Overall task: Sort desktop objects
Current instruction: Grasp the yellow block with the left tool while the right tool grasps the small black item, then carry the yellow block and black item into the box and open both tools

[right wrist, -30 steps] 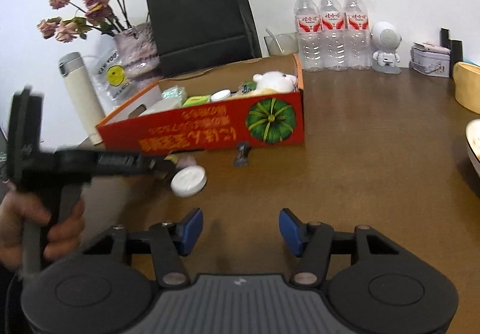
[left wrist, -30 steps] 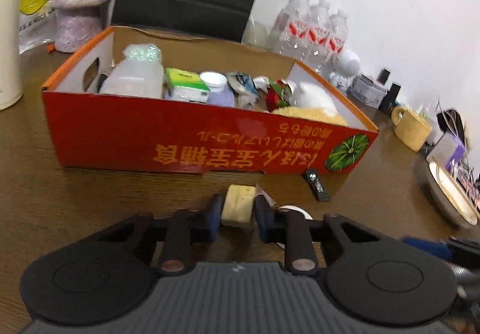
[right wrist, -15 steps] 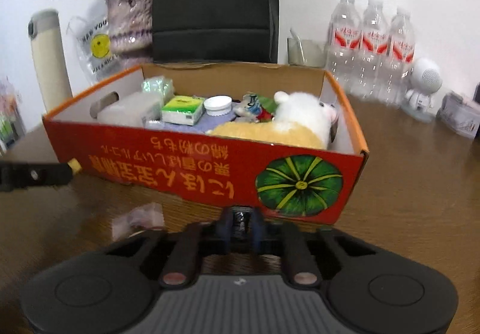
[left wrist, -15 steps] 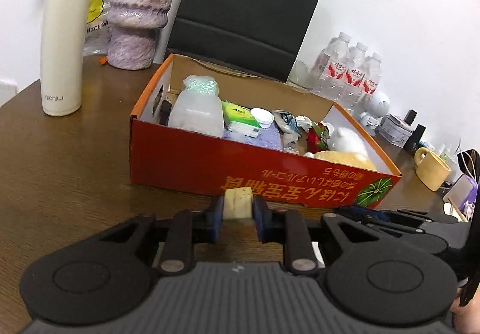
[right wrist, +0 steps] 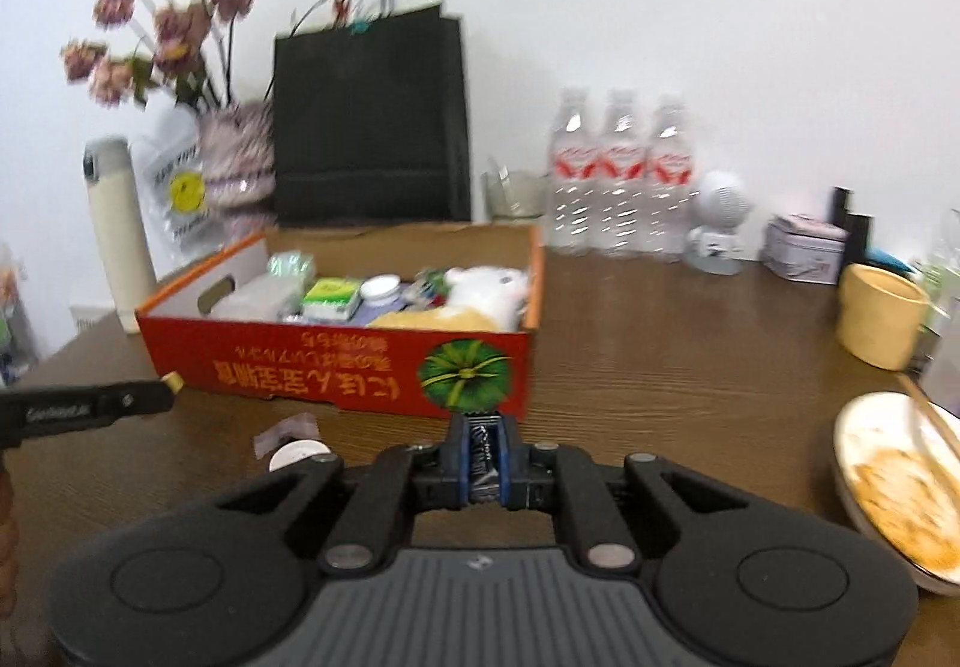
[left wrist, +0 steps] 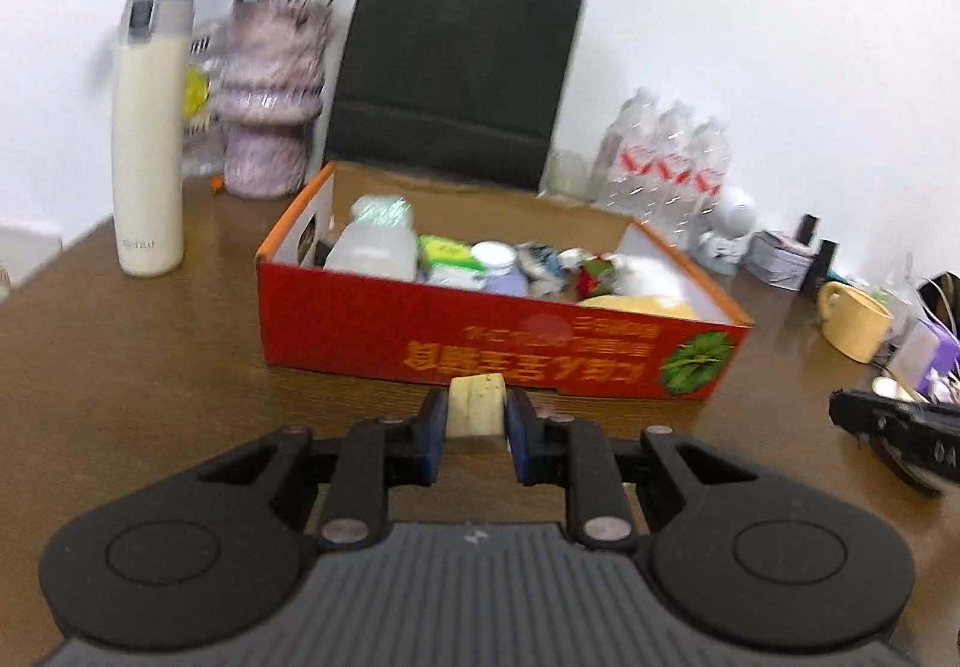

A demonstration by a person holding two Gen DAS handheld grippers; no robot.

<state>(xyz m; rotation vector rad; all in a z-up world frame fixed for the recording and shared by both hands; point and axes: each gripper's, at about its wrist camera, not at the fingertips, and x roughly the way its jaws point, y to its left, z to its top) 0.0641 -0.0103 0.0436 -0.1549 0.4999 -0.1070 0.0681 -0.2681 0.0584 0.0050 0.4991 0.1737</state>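
Both grippers hung before the red box (left wrist: 480, 343): left gripper (left wrist: 476, 415) fingers grasping a pale block (left wrist: 476, 410), right gripper (right wrist: 485, 448) fingers clenched on a small dark clip (right wrist: 483, 442).

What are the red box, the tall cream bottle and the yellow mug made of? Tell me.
Red box: likely printed cardboard; brown raw inner walls, cut handle hole.
Tall cream bottle: probably coated metal, matte, grey cap.
Yellow mug: seemingly ceramic; thick rim, soft sheen.

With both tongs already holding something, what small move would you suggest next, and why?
Probably carry the left tongs forward over the red box and release there: they grip a pale block short of its front wall, and the box already holds sorted items.
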